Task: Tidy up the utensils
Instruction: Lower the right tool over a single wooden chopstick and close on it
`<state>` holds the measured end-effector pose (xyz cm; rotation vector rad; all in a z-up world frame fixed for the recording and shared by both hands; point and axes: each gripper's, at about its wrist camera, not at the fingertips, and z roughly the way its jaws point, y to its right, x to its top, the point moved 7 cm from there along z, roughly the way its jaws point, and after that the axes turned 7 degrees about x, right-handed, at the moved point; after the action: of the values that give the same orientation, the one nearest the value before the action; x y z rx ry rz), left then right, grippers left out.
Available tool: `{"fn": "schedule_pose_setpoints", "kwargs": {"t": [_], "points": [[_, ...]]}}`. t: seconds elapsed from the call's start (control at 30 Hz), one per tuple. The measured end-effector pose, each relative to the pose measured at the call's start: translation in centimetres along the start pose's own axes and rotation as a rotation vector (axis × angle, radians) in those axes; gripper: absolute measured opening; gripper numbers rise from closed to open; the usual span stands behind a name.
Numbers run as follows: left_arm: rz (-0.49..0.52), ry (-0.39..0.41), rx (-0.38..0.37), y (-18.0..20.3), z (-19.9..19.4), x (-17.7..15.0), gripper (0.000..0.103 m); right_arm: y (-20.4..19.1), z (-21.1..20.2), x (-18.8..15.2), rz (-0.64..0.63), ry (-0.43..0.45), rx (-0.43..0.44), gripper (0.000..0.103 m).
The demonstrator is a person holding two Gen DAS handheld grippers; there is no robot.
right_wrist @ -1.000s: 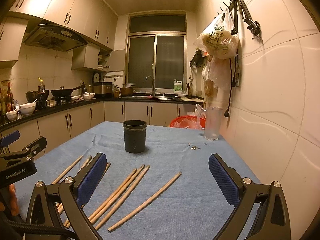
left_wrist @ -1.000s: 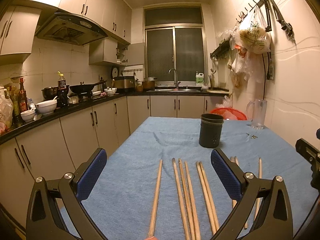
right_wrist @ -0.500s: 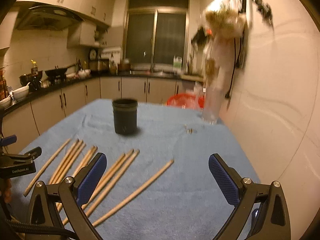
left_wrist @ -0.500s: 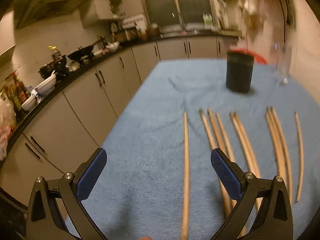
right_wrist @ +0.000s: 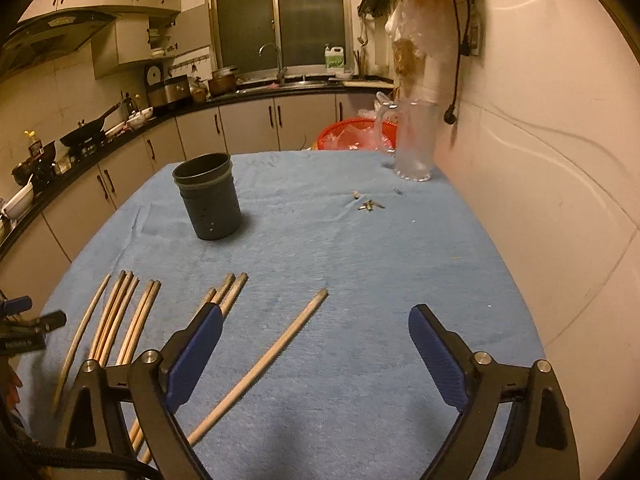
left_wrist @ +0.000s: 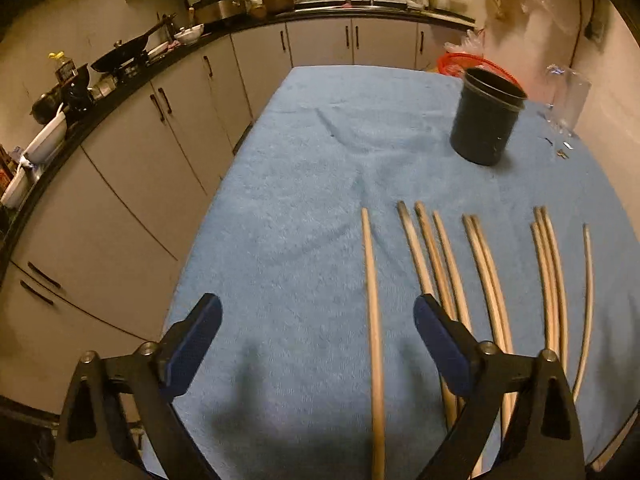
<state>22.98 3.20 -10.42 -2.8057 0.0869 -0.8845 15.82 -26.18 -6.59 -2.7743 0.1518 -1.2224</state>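
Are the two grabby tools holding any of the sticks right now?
No. The left tool and the right tool are both open with nothing gripped. All the chopsticks lie on the blue cloth.

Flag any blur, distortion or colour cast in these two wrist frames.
Left wrist: warm dim cast, fisheye bows the chopsticks, black corner vignette. Right wrist: same cast, glass pitcher and hanging bags smeared, black cup fairly sharp.

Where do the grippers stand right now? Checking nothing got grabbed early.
Left gripper: open, jaws just narrowing a little, holding nothing; one chopstick lies between them.
Right gripper: open, likewise just narrowing, holding nothing.
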Motion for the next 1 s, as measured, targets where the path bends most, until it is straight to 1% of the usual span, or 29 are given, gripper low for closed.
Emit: {"fn": "schedule_pose_setpoints", "kwargs": {"t": [0.03,0.13,0.2,0.27,0.33,0.37,0.4,0.47,0.53,0.6,0.67,0.7,0.77,0.83,0.9,0.97,1.0], "points": [[0.014,-0.009,-0.001,0.2,0.1,0.1,0.095,-0.2,0.3,0.1,-0.003,-0.007,0.002,0.095],[0.05,-0.05,-0.043,1.1,0.9,0.4,0.094,-0.7,0.8,0.3,-0.013,-0.014,0.009,0.095],[0.041,-0.051,-0.064,1.1,1.2,1.1,0.082,-0.9,1.1,0.4,-0.018,-0.023,0.013,0.095],[0.038,-0.064,-0.07,0.9,1.6,1.7,0.08,-0.9,1.5,0.4,-0.015,-0.038,0.015,0.095],[0.038,-0.09,-0.085,0.9,2.6,2.4,0.073,-0.8,2.0,0.6,-0.01,-0.057,0.015,0.095],[0.036,-0.106,-0.097,1.0,3.0,2.6,0.063,-0.7,2.2,0.7,-0.005,-0.067,0.018,0.094],[0.033,-0.133,-0.113,1.2,3.7,2.8,0.059,-0.6,2.5,0.8,0.002,-0.078,0.025,0.092],[0.041,-0.156,-0.098,1.4,4.8,3.2,0.059,-0.3,3.3,1.0,0.034,-0.118,0.056,0.087],[0.054,-0.176,-0.095,1.7,5.4,3.5,0.059,0.0,4.2,1.0,0.07,-0.159,0.082,0.084],[0.045,-0.188,-0.139,2.1,5.7,3.9,0.059,0.3,5.2,1.0,0.106,-0.204,0.107,0.08],[0.017,-0.21,-0.185,2.4,6.1,4.5,0.059,0.8,6.2,0.9,0.164,-0.254,0.141,0.074],[0.013,-0.216,-0.189,2.6,6.4,4.7,0.059,1.0,6.8,0.8,0.204,-0.286,0.162,0.071],[0.019,-0.235,-0.19,3.0,6.9,5.0,0.059,1.5,7.8,0.7,0.257,-0.343,0.191,0.061],[0.018,-0.256,-0.221,3.4,7.3,5.4,0.059,1.7,8.6,0.6,0.281,-0.372,0.192,0.057],[-0.004,-0.279,-0.259,3.7,7.6,5.8,0.056,2.0,9.5,0.5,0.316,-0.405,0.197,0.053],[-0.016,-0.288,-0.274,3.7,7.7,6.1,0.053,2.2,10.0,0.4,0.351,-0.427,0.203,0.044],[-0.021,-0.29,-0.278,3.8,7.8,6.2,0.052,2.3,10.3,0.4,0.364,-0.437,0.208,0.043]]}}
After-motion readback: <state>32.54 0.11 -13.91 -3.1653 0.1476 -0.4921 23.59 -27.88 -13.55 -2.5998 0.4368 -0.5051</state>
